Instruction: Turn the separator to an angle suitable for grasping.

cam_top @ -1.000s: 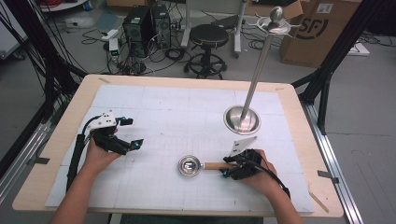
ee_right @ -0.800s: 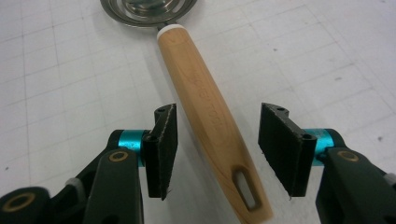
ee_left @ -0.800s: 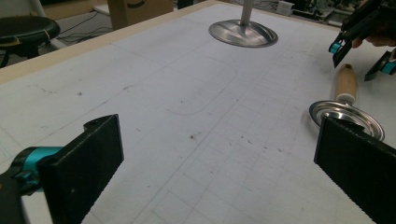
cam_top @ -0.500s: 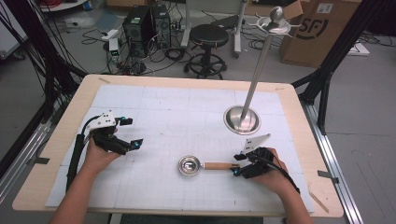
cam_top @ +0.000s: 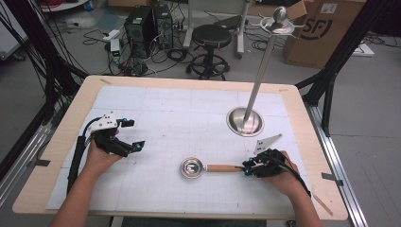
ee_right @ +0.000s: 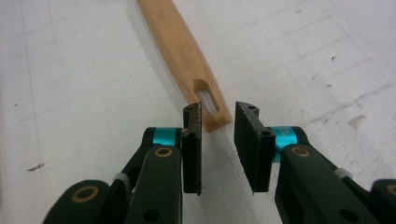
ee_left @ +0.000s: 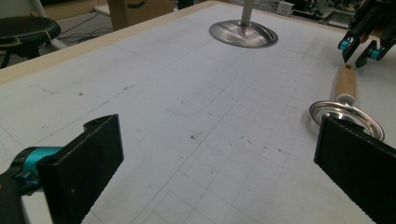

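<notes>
A small metal ladle (cam_top: 191,168) with a wooden handle (cam_top: 224,168) lies flat on the white mat near the front edge. My right gripper (cam_top: 246,169) sits at the handle's free end. In the right gripper view its jaws (ee_right: 218,116) have just been closing and stand narrowly apart. The slotted tip of the handle (ee_right: 210,105) lies at their mouth, with a gap left on one side. My left gripper (cam_top: 135,134) rests at the left of the mat, its jaws (ee_left: 219,158) wide open with nothing between them. The left gripper view has the ladle (ee_left: 345,114) and the right gripper (ee_left: 359,49) farther off.
A tall metal stand with hooks at its top (cam_top: 279,19) rises from a round base (cam_top: 245,122) at the mat's back right. The wooden table edge (cam_top: 189,81) frames the mat. A stool, cables and a cardboard box lie on the floor beyond.
My right hand has slid to the right along the handle to its end, leaving more wood bare, and its jaws have narrowed. The ladle and the left hand have stayed put.
</notes>
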The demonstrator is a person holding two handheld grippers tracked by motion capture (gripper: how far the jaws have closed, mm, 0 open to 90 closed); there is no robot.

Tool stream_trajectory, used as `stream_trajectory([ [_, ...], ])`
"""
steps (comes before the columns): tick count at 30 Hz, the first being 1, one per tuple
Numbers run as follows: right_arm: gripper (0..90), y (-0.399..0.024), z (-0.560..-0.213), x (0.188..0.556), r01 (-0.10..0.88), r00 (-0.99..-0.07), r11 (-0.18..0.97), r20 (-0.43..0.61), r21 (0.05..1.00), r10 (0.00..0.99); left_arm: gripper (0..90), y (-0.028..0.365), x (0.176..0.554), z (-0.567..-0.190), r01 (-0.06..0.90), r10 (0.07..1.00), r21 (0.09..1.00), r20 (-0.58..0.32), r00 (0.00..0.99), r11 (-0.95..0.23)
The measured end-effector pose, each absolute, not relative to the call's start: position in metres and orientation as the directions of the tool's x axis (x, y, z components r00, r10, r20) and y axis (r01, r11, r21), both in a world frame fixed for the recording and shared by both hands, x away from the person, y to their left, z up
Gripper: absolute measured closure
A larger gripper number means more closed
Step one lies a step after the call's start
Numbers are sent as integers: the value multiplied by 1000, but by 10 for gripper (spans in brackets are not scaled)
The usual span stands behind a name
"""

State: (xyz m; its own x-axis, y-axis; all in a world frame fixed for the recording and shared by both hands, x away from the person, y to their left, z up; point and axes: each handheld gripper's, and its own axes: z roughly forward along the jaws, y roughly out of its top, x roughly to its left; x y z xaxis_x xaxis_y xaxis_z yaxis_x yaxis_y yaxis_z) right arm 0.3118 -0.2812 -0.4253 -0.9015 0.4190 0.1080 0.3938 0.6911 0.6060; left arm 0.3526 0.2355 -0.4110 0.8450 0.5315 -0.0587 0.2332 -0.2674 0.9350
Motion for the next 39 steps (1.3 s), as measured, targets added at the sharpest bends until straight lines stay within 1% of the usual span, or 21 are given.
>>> stream_trajectory([
  [3, 721, -279, -427, 312, 395, -902, 703, 106, 591, 418, 19, 235, 353, -411, 234, 533, 935, -59, 844, -267],
  [4, 709, -278, -428, 312, 395, -902, 705, 104, 589, 418, 19, 235, 353, -411, 234, 533, 934, -59, 844, -268],
  [8, 716, -275, -430, 313, 397, -901, 691, 115, 603, 417, 19, 234, 353, -412, 235, 532, 933, -59, 845, -271],
  [9, 726, -274, -430, 313, 394, -902, 687, 116, 610, 415, 19, 234, 353, -412, 235, 532, 933, -58, 845, -271],
  [11, 806, -271, -430, 313, 387, -905, 684, 112, 618, 411, 19, 234, 353, -412, 238, 535, 933, -59, 843, -271],
  [12, 811, -268, -430, 313, 373, -910, 686, 102, 625, 402, 19, 234, 353, -412, 238, 535, 933, -60, 843, -271],
  [20, 790, -244, -431, 319, 353, -917, 695, 83, 627, 391, 19, 237, 354, -411, 238, 542, 937, -65, 838, -256],
  [23, 773, -231, -431, 320, 334, -927, 710, 77, 620, 368, 19, 237, 355, -411, 239, 542, 938, -69, 837, -249],
  [31, 765, -208, -431, 320, 305, -936, 724, 55, 619, 347, 19, 238, 355, -410, 233, 539, 940, -65, 840, -250],
  [34, 729, -206, -431, 320, 299, -937, 727, 47, 618, 346, 19, 237, 354, -410, 233, 535, 939, -64, 842, -254],
  [37, 642, -208, -430, 319, 308, -933, 713, 54, 630, 356, 19, 235, 353, -409, 228, 533, 939, -60, 844, -256],
  [39, 599, -215, -425, 319, 312, -927, 681, 56, 662, 370, 19, 234, 352, -408, 223, 526, 939, -55, 849, -262],
])
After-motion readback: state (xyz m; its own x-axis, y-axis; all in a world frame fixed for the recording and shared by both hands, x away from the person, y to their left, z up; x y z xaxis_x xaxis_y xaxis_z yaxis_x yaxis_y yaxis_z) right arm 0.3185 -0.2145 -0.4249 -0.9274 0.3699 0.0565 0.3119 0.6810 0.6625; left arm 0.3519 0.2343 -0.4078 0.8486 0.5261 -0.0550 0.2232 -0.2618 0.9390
